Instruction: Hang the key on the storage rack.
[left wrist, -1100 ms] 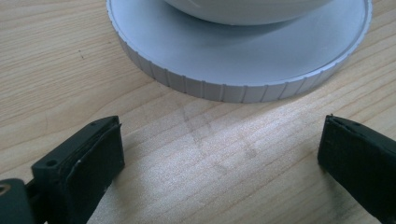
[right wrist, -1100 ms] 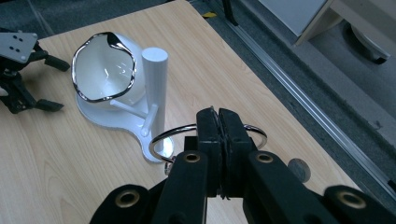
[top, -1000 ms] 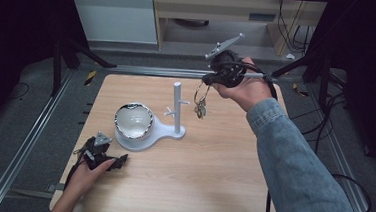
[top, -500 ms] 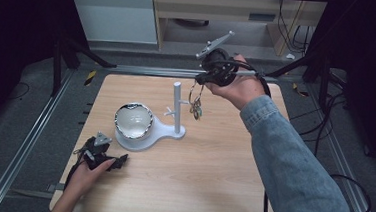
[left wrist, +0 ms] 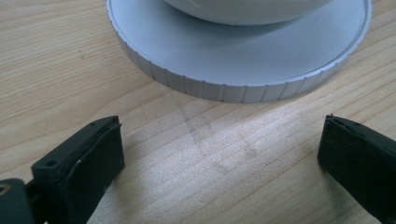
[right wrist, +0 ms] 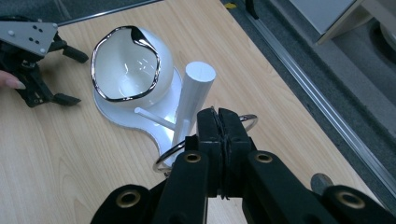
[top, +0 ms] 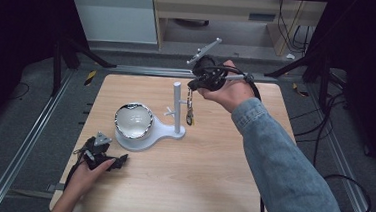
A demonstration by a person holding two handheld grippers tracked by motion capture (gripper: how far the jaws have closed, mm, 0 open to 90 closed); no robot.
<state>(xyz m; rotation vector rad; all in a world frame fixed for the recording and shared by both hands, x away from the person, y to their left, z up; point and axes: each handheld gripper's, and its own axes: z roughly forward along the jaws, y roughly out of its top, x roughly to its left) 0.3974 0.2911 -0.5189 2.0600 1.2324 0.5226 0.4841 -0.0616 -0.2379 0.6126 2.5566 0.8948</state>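
Observation:
A white stand (top: 177, 108) with an upright post and short side pegs rises from a flat base in the middle of the table. A white bowl with a chrome rim (top: 134, 121) sits on that base. My right gripper (top: 192, 84) hovers just right of the post top, shut on a metal key ring (right wrist: 166, 155). The keys (top: 190, 114) dangle below it beside the post (right wrist: 194, 92). A peg (right wrist: 154, 117) sticks out just under the ring. My left gripper (top: 120, 161) rests open on the table near the base edge (left wrist: 233, 88), with bare wood between its jaws.
The wooden table (top: 211, 178) has free room at its front and right. Metal rails (top: 28, 135) run along both sides. A cabinet and shelf (top: 117, 11) stand behind the far edge, and cables (top: 334, 131) trail on the floor at the right.
My right gripper has carried the key ring left and a little farther back, up to the post. The left gripper has stayed where it was.

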